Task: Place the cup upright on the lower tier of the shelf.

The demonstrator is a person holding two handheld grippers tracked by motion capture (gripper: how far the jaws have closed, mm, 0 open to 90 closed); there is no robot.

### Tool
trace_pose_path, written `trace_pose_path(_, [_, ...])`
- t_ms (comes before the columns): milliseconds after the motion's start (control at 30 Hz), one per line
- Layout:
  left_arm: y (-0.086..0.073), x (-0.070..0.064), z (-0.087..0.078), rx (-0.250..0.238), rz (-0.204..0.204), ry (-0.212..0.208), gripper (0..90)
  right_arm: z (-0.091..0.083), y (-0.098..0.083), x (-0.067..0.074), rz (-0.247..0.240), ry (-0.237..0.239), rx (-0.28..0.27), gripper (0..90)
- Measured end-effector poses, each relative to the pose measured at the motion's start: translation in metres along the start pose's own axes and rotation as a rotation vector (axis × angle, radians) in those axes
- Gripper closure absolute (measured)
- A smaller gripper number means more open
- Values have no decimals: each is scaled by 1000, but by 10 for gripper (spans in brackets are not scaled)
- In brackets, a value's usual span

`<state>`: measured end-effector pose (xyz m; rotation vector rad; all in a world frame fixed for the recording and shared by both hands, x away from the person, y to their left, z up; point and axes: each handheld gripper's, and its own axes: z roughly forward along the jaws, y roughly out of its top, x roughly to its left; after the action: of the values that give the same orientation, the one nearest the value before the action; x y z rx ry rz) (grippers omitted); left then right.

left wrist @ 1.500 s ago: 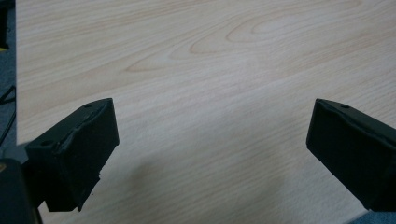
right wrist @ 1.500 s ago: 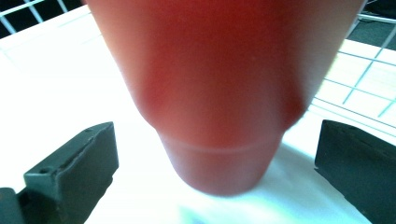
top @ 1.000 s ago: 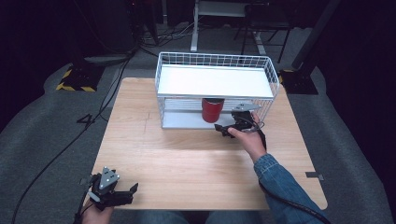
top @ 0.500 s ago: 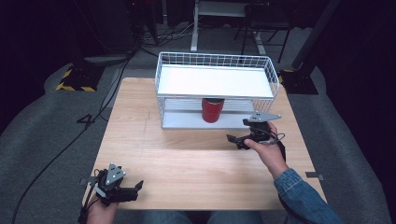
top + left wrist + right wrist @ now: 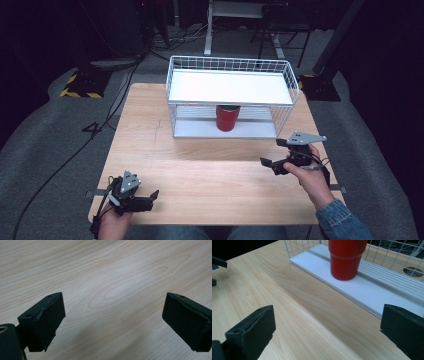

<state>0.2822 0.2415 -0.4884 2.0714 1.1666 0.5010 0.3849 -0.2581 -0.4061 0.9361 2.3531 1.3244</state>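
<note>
Red cup (image 5: 346,258) on rack's lower shelf (image 5: 372,290), right gripper (image 5: 327,332) apparently empty.

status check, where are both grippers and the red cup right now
Left gripper open, empty, near table's front-left corner. Right gripper open, empty, in front of the wire rack. Red cup upright on rack's lower shelf. Nothing between right gripper and cup.

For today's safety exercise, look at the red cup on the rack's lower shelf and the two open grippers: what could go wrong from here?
1. The red cup sits under the upper shelf; lifting it straight up could strike that shelf.
2. The right gripper, reaching in, might catch the wire rack.
3. The cup tapers, so a low grip may slip.
</note>
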Motion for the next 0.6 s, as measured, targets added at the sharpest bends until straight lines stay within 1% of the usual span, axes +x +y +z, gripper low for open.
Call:
trace_pose_path(100, [2,1,2,-4,1,-5,58,-8,-8,2,-2,-3,16,6])
trace_pose_path(133, [2,1,2,-4,1,-5,56,-8,-8,2,-2,-3,16,6])
trace_pose_path(167, [3,1,3,-5,-4,-5,53,-12,-14,4,-24,-16,36,18])
trace_pose_path(233, [5,1,4,-6,-8,-10,51,-17,-20,6,-36,-20,45,19])
trace_pose_path(267, [5,1,4,-6,-8,-10,51,-17,-20,6,-36,-20,45,19])
trace_pose_path(333, [6,1,7,-5,-8,-13,51,-23,-31,8,-31,-16,50,19])
trace_pose_path(400, [7,1,9,2,4,-15,56,-27,-37,9,-19,-22,48,21])
trace_pose_path(433, [8,0,10,1,0,-19,56,-29,-41,9,-12,-22,47,22])
trace_pose_path(500, [9,0,12,2,13,-20,56,-32,-48,9,-5,-29,65,26])
trace_pose_path(533, [9,0,12,2,13,-20,56,-32,-48,9,-5,-29,65,26])
trace_pose_path(567, [10,-1,14,4,17,-20,56,-33,-57,10,-2,-27,78,35])
trace_pose_path(600, [10,-1,14,4,17,-20,56,-33,-57,10,-2,-27,78,35])
